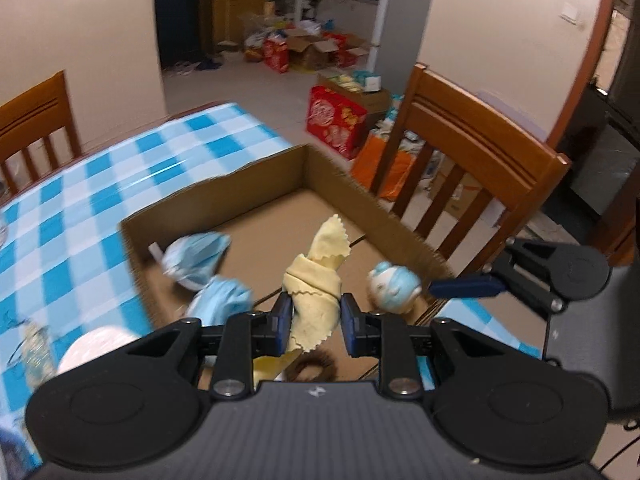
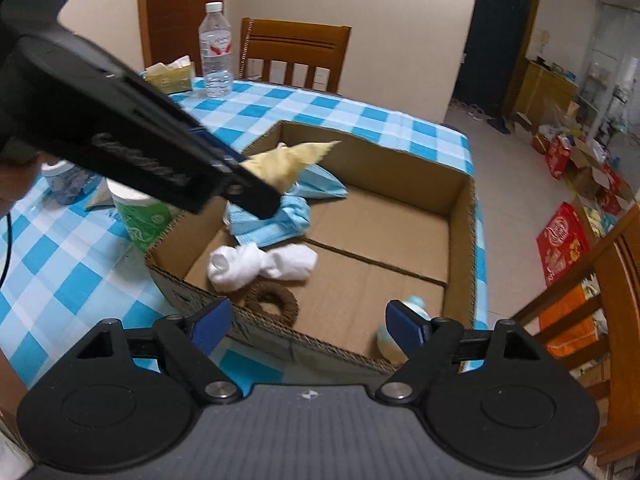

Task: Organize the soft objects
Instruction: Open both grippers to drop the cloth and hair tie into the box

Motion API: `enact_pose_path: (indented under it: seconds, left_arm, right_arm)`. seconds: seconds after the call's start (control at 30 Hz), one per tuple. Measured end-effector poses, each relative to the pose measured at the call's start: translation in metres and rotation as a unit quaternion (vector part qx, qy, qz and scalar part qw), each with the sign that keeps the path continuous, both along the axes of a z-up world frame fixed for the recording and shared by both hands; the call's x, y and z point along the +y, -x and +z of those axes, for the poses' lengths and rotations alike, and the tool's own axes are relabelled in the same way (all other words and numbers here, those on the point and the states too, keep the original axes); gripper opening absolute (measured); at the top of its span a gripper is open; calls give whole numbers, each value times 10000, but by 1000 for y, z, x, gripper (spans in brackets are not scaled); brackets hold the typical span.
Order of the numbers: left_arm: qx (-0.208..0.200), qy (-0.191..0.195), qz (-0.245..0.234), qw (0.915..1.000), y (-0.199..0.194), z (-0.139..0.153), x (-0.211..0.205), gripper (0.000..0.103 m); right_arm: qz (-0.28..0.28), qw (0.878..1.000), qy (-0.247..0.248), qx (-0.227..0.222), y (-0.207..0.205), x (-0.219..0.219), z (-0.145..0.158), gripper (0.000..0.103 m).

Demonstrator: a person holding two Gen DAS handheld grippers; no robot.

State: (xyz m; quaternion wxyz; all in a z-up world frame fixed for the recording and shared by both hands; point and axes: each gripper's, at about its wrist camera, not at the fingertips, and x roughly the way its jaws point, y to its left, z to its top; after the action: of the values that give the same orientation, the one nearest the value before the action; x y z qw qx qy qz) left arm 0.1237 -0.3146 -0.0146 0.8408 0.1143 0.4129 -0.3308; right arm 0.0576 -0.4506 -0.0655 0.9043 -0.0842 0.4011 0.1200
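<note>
My left gripper (image 1: 316, 320) is shut on a rolled yellow cloth (image 1: 316, 280) and holds it over the open cardboard box (image 1: 216, 200). The cloth also shows in the right wrist view (image 2: 288, 160), at the tip of the left gripper (image 2: 256, 184). In the box lie blue face masks (image 2: 280, 216), a rolled white sock (image 2: 260, 264), a brown hair ring (image 2: 272, 304) and a small blue-white plush toy (image 1: 394, 284). My right gripper (image 2: 308, 326) is open and empty at the box's near wall.
The box stands on a table with a blue checked cloth (image 2: 360, 112). A water bottle (image 2: 216, 52), a tissue pack (image 2: 170, 76) and a green tub (image 2: 140, 216) stand left of the box. Wooden chairs (image 1: 472, 152) stand around the table.
</note>
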Motion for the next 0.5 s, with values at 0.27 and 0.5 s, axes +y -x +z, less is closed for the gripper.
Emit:
enact_pose_path:
  seconds: [0.27, 0.5]
  left_arm:
    - [-505, 117, -226, 9984, 16, -1, -25, 92]
    - [-645, 15, -15, 9979, 24, 3, -8, 94]
  right_arm:
    - [-241, 9997, 2, 71, 7, -9, -6, 92]
    - [-254, 9996, -25, 75, 8, 0, -4, 96]
